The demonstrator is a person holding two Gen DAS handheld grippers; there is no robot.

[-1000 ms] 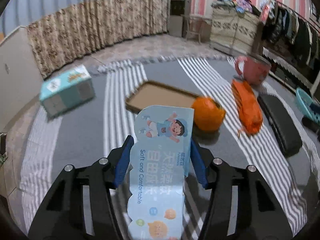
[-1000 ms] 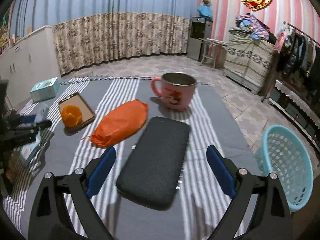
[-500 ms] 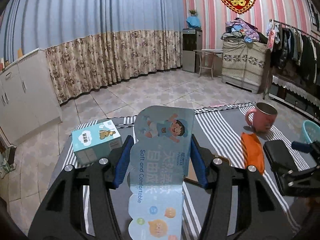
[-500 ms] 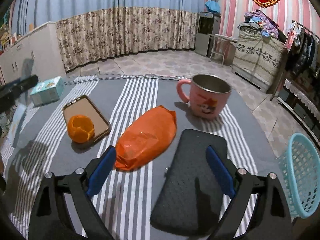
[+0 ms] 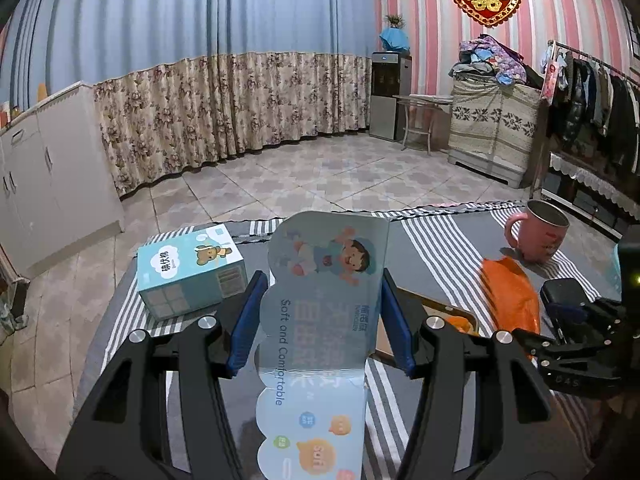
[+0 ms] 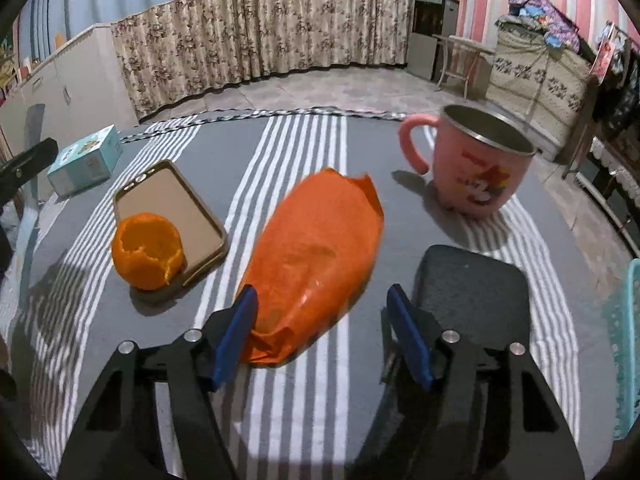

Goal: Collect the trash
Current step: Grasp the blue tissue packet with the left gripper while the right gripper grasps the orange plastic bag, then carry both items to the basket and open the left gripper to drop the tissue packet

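My left gripper (image 5: 324,324) is shut on a flat light-blue tissue wrapper (image 5: 320,320) with a cartoon child, held up above the striped table. My right gripper (image 6: 324,336) is open and low over the table, its fingers on either side of the near end of an orange plastic bag (image 6: 316,256); whether they touch it I cannot tell. The bag also shows in the left wrist view (image 5: 510,300). An empty orange peel (image 6: 148,252) rests on the edge of a brown phone case (image 6: 172,208).
A pink mug (image 6: 476,168) stands behind the bag. A black pouch (image 6: 468,296) lies to the right. A teal basket (image 6: 624,344) is at the table's right edge. A teal tissue box (image 5: 192,272) sits at the far left. The grey striped cloth (image 6: 280,152) covers the table.
The left gripper has lifted and tilted up with the wrapper. The right gripper has moved left and forward from over the black pouch to the orange bag.
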